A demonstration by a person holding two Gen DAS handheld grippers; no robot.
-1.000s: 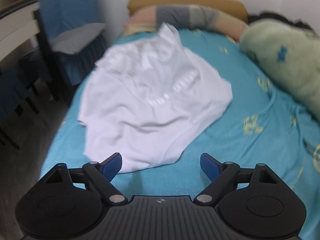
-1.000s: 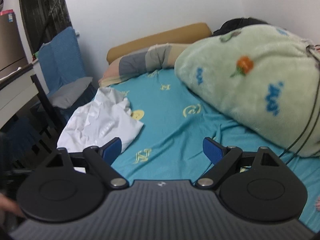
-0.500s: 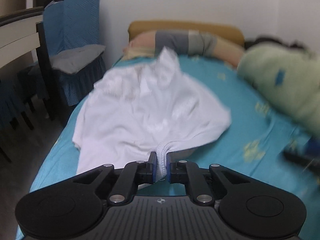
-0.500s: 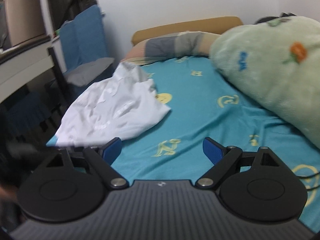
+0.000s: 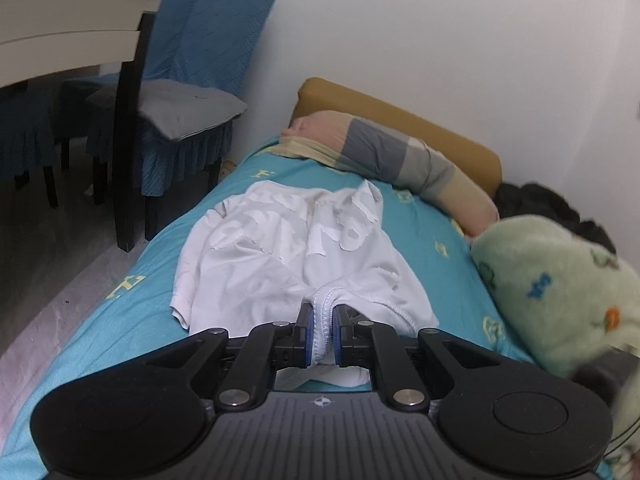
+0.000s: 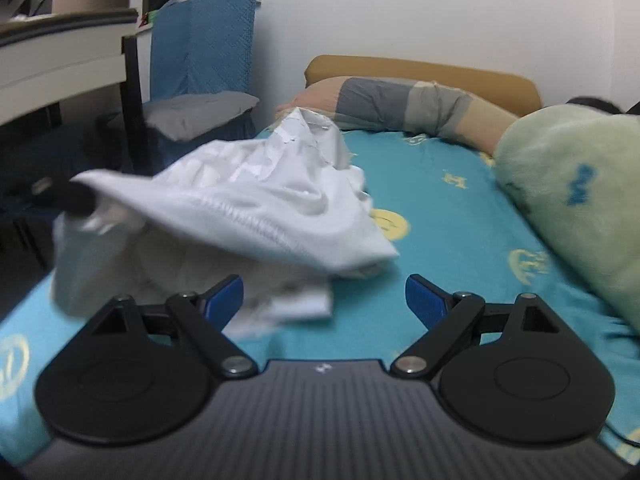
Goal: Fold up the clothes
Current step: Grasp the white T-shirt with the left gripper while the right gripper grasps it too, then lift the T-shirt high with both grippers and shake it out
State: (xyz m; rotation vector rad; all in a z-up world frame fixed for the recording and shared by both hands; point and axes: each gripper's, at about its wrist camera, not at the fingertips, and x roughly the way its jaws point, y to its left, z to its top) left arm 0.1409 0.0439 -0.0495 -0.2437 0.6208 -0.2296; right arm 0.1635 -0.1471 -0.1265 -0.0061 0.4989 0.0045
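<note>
Left gripper (image 5: 320, 330): clamped tight on the hem of the shirt (image 5: 296, 256), which spread toward 12 o'clock over the bed (image 5: 440, 280). Right gripper (image 6: 324, 300): spread wide, holding nothing, shirt at 10 o'clock, edge lifted.

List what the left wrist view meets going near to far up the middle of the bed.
left gripper clamped on the hem → white garment → bare teal sheet → striped pillow → tan headboard → white wall
</note>
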